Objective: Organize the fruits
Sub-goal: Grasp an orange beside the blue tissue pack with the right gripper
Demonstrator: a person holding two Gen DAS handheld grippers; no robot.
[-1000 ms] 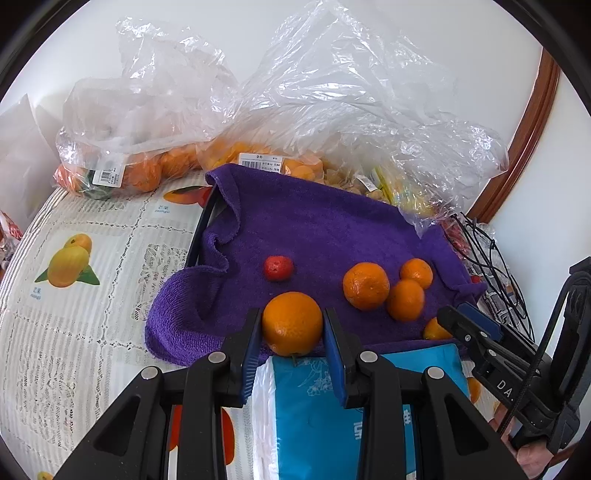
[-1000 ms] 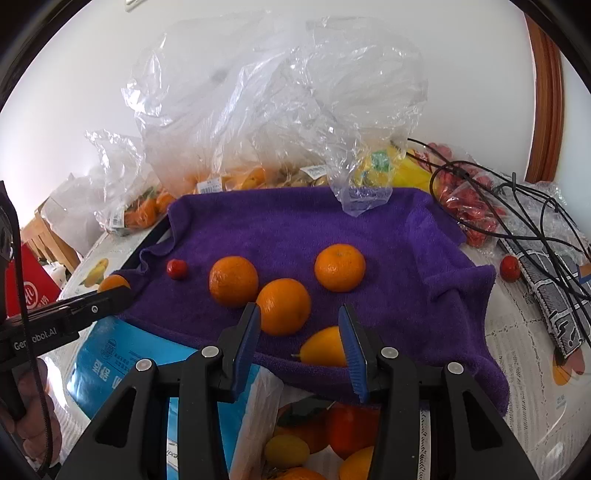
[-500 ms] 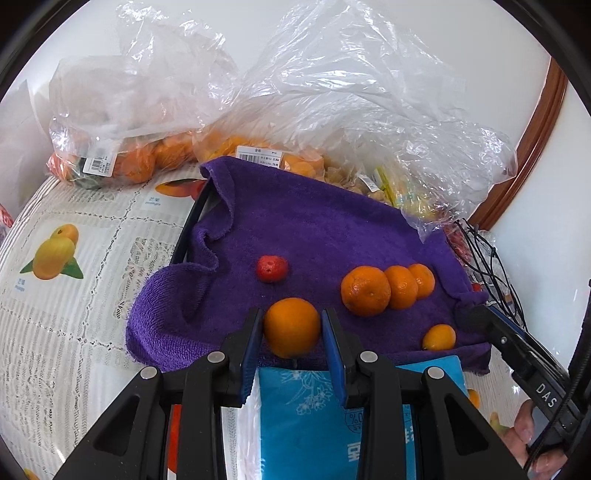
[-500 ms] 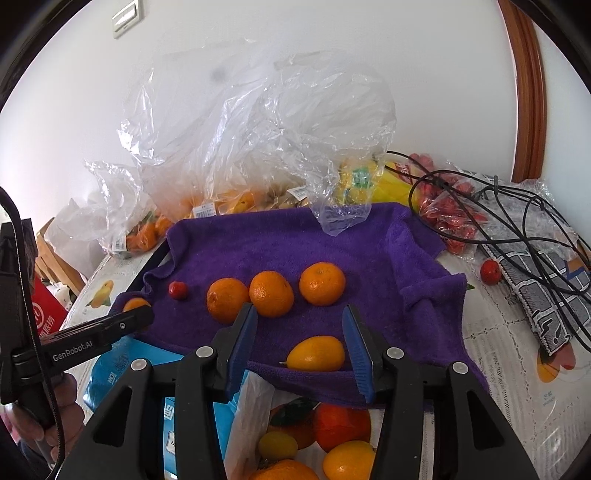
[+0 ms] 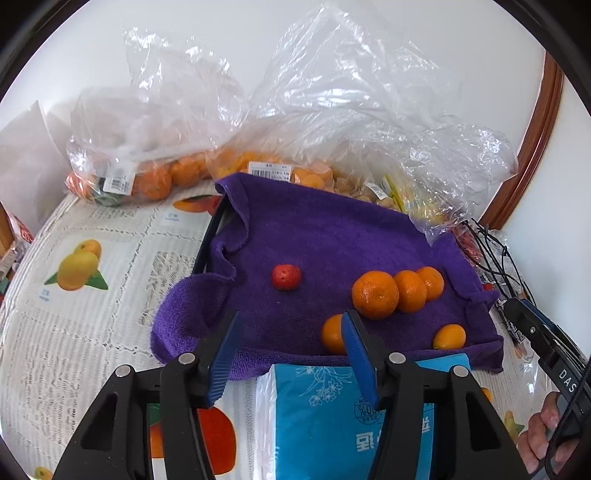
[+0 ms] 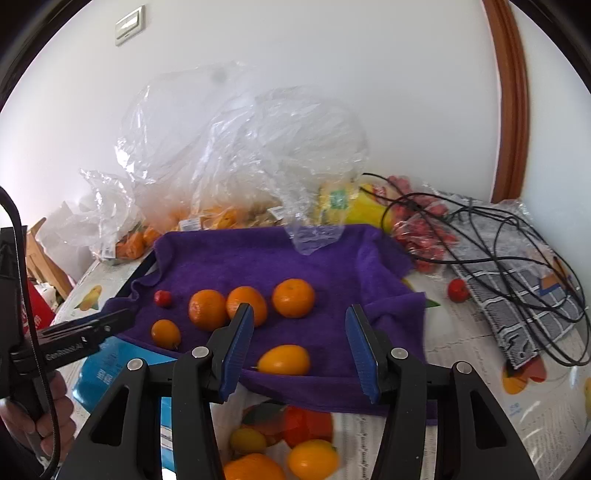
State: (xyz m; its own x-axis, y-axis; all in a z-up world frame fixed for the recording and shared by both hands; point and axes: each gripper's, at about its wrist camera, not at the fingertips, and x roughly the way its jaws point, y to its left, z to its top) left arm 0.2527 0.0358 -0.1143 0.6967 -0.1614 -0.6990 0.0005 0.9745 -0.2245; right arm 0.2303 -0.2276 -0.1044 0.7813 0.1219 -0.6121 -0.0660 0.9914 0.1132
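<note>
Change: the left gripper [image 5: 291,345] held a small orange [image 5: 331,333] a second ago; its jaws have just been opening, and the orange now lies on the purple towel [image 5: 332,236], partly hidden behind the right-hand finger, with nothing between the pads.
Right gripper [image 6: 299,341]: its jaws have also just been opening; they stand apart above the towel's near edge, gripping nothing, with a yellow-orange oval fruit [image 6: 283,359] lying on the towel in the gap beyond them.
Fruit on the towel: three oranges [image 6: 251,304] sit in a row near the middle, the left two touching; a small red fruit [image 6: 163,297] lies toward the left edge, well apart from the row.
Towel: it drapes over a dark tray [image 5: 210,240], whose rim shows at the left edge.
Table: it is covered by a cloth [image 5: 74,317] printed with fruit pictures; a blue packet [image 5: 332,417] lies just beside the towel's near edge.
Back edge: clear plastic bags [image 5: 332,110] holding more oranges are piled against a white wall [image 6: 332,74].
Right side: black cables [image 6: 480,229] sprawl over a checked cloth [image 6: 517,306], with a bag of red fruit [image 6: 424,236] behind and one loose red fruit [image 6: 458,290] beside them.
Room: a brown wooden frame [image 6: 509,110] stands at the right, a switch plate [image 6: 127,26] is on the wall.
</note>
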